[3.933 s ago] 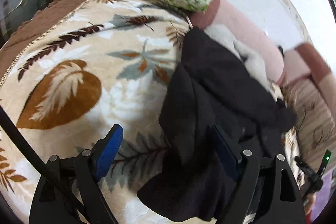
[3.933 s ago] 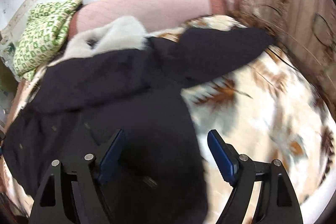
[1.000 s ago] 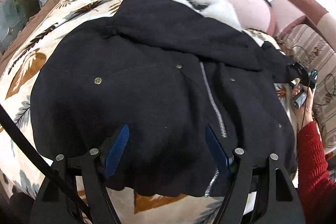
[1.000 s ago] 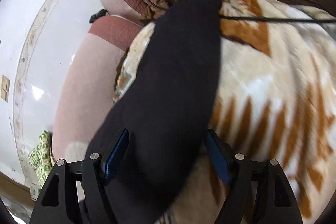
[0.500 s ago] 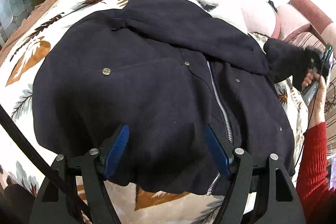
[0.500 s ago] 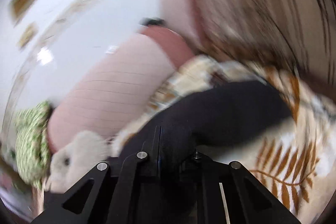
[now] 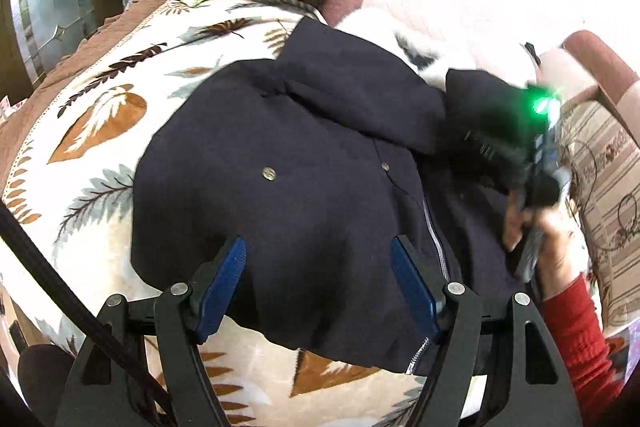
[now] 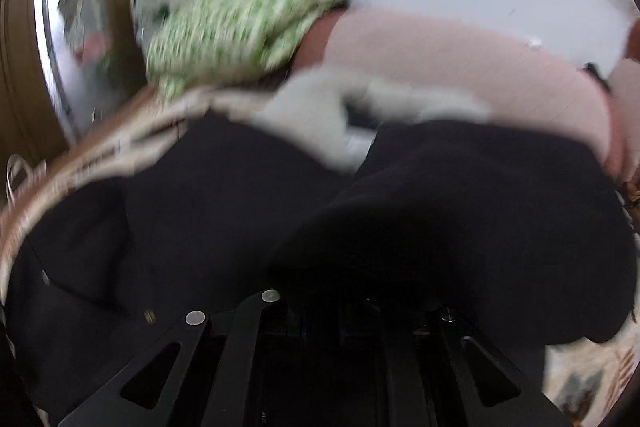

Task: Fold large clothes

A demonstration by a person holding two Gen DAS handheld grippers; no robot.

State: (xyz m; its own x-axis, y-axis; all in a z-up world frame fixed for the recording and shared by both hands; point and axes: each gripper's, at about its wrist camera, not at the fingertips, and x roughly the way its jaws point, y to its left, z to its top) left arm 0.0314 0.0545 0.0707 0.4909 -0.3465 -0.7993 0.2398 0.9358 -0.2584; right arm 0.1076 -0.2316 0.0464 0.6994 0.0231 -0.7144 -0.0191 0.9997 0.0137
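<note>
There are no words, numbers, labels or signs to read in either view.
</note>
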